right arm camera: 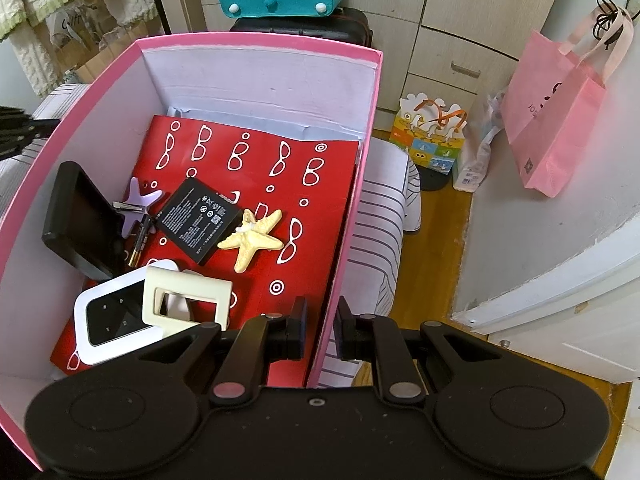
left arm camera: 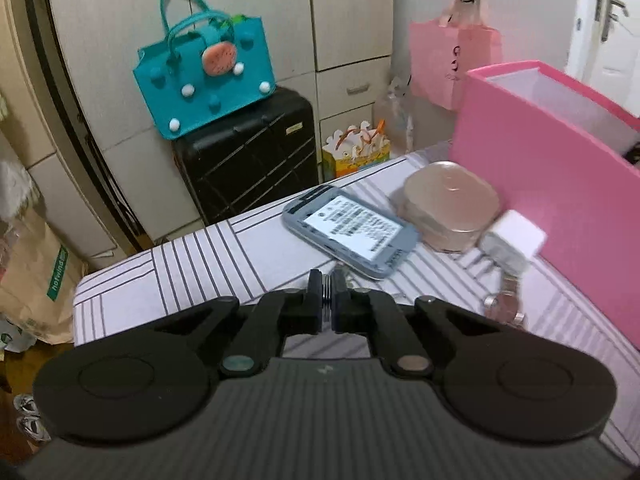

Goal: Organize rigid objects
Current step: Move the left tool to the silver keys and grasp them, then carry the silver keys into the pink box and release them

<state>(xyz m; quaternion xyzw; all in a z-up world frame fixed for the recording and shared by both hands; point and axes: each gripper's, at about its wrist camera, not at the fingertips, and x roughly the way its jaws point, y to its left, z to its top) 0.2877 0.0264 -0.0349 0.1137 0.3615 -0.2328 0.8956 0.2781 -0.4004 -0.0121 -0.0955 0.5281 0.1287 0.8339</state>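
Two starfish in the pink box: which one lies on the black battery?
The cream starfish: one arm overlaps the black battery. The purple starfish lies left of it, beside the black case.

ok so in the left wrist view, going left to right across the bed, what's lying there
grey device with the white label → tan rounded box → white charger plug → pink box. The wristwatch sits nearer, below the plug.

Even indoor light is filling both fisheye views, edges bending strongly. Motion blur is smearing the white charger [left arm camera: 514, 238] and pink box [left arm camera: 560, 184]; glare is washing the doorway [left arm camera: 604, 16].
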